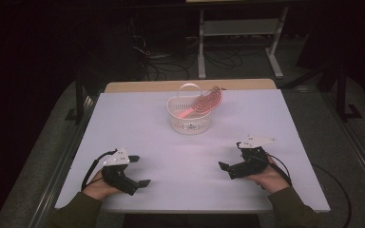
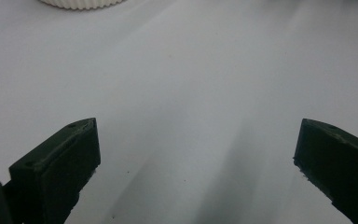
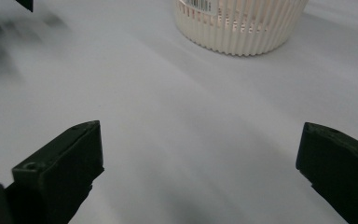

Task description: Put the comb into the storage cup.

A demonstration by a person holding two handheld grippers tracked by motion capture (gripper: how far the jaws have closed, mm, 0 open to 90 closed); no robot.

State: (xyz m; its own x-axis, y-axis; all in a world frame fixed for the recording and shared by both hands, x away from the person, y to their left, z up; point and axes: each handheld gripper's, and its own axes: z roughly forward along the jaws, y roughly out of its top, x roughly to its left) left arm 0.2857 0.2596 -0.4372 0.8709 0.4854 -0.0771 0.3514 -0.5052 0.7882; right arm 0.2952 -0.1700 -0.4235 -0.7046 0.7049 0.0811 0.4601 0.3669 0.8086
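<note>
A white ribbed basket (image 1: 189, 117) with a hoop handle stands at the far middle of the white table (image 1: 123, 118). A pink hairbrush (image 1: 203, 103) leans in it, its head over the right rim. My left gripper (image 1: 139, 170) rests low at the near left, open, jaws empty. My right gripper (image 1: 232, 161) rests at the near right, open and empty too. The basket's base (image 2: 81, 3) shows at the top of the left gripper view. The ribbed basket wall (image 3: 240, 23) stands ahead in the right gripper view.
A wooden tabletop edge (image 1: 190, 84) runs behind the white sheet. Beyond it stand a white metal frame (image 1: 240, 33) and loose cables (image 1: 161, 61) on the dark floor. The white sheet between the grippers and the basket lies bare.
</note>
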